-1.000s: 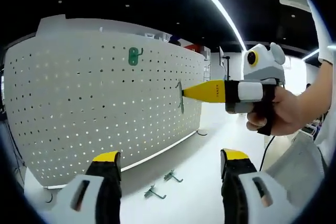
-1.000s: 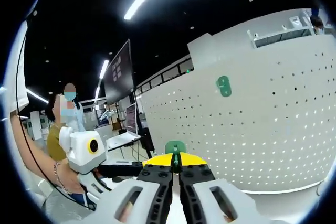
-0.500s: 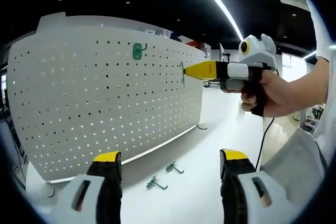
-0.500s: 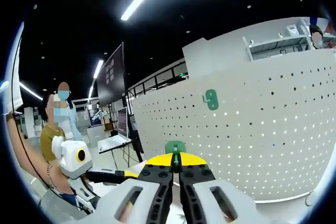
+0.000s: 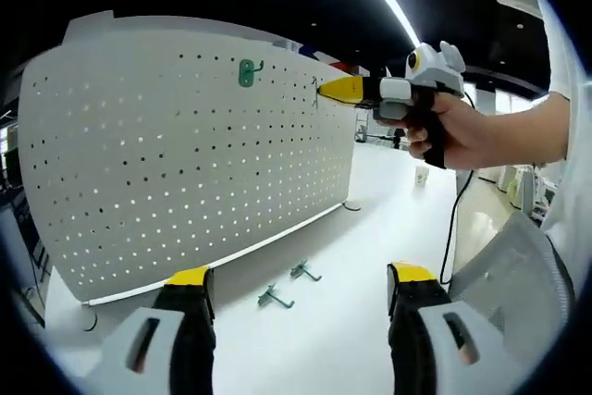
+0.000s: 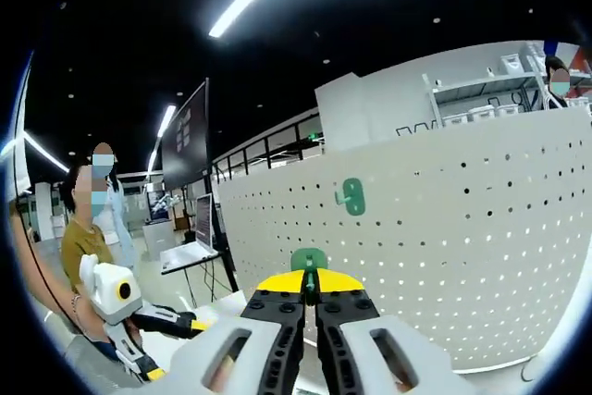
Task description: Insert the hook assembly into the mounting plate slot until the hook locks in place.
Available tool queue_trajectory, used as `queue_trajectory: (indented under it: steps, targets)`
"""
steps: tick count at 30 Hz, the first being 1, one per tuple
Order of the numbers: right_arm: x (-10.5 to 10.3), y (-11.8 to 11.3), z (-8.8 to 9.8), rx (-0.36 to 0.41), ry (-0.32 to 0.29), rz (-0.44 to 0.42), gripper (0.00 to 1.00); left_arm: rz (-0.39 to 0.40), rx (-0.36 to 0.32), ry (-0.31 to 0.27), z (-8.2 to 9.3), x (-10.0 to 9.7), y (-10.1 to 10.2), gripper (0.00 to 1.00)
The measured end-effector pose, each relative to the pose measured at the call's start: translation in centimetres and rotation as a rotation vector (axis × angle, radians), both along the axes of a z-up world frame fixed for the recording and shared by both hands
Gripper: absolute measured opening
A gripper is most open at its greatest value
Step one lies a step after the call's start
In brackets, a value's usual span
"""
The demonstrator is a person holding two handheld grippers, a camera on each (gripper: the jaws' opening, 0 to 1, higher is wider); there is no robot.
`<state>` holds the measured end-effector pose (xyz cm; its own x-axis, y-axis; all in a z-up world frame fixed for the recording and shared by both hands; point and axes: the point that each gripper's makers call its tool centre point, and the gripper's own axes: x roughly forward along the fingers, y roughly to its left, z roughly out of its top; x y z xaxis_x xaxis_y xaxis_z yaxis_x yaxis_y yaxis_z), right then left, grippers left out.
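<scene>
A white perforated mounting plate (image 5: 185, 154) stands upright on a white counter (image 5: 314, 339) in a dim hall lit by ceiling strips. In the left gripper view, one green hook (image 5: 247, 72) already hangs near the plate's top, and two spare hooks (image 5: 287, 286) lie on the counter. The right claw (image 5: 324, 92), carried in a hand (image 5: 453, 131), has climbed over the last second from mid-height to the plate's upper edge. The left claw (image 5: 301, 286) hangs wide open and empty above the counter.

In the right gripper view, the right claw (image 6: 310, 295) is clamped on a green hook assembly (image 6: 306, 261). The mounted hook (image 6: 351, 196) has dropped nearer its line. Judging by this, alignment is nearly done; insertion remains.
</scene>
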<state>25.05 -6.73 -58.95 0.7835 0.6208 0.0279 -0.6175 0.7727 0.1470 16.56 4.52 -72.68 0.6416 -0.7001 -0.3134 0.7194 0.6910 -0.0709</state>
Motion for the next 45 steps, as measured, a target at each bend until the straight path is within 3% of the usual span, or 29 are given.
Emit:
queue_trajectory:
  steps: [19, 45]
  targets:
    - [3.3, -1.7, 2.2, -0.015, -0.027, -0.09, 0.0, -0.021, 0.021, 0.061, -1.9, -1.8, 1.3, 0.77]
    - [8.1, -3.6, 4.6, -0.056, -0.053, -0.271, 0.0, -0.035, 0.021, 0.084, -2.4, -2.8, 1.9, 0.76]
